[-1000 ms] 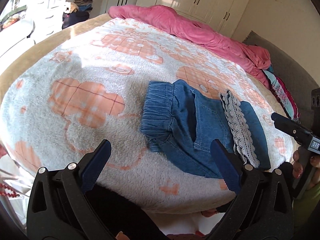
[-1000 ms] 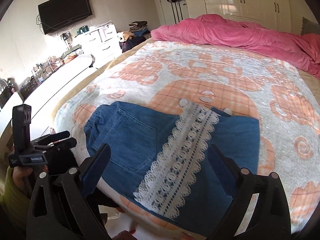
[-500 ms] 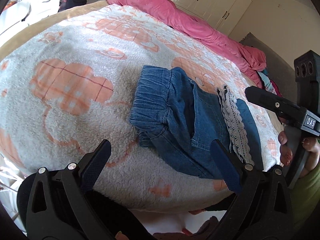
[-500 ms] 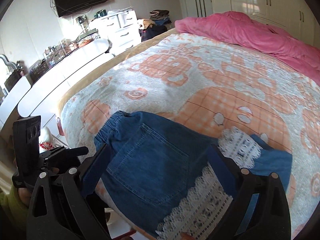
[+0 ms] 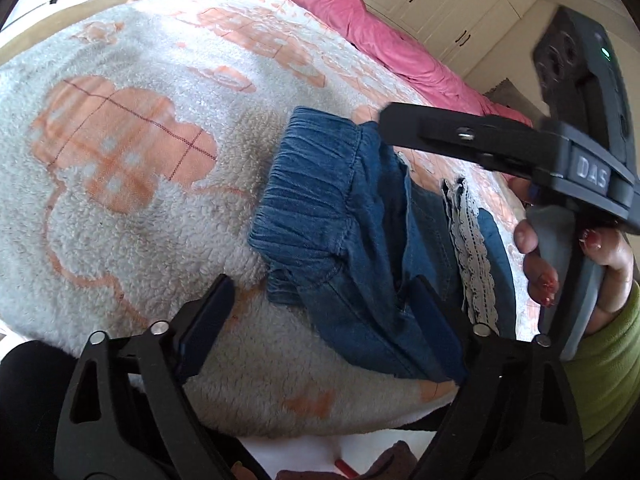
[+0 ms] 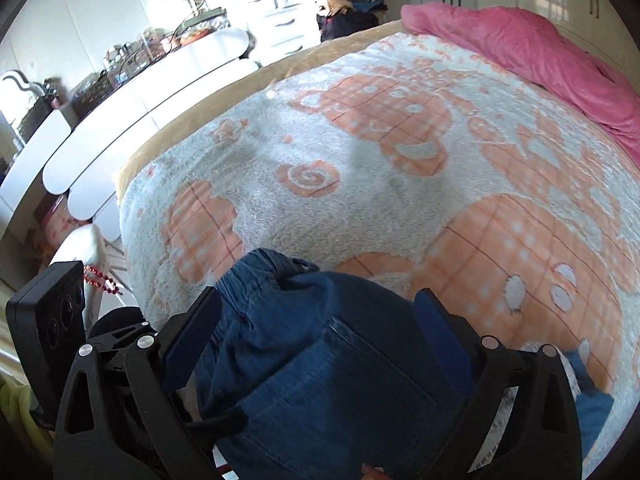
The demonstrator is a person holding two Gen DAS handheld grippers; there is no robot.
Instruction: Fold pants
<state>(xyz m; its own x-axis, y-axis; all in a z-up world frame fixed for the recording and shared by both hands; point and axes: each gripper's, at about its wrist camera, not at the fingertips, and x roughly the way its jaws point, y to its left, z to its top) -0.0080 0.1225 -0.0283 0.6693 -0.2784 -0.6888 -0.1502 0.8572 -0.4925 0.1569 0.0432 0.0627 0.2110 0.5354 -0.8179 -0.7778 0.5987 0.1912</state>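
On the fleecy blanket [image 5: 120,208], folded denim pants [image 5: 352,240] lie between both open tongs [image 5: 320,316].

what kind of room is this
A bedroom, most likely: a bed under a fleece blanket, a pink duvet bunched at its far end, white wardrobe doors and a white dresser.

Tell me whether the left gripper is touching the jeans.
Cannot tell. In the left wrist view the left gripper stands open around the jeans' near corner, but no plain contact or gap shows at either pad.
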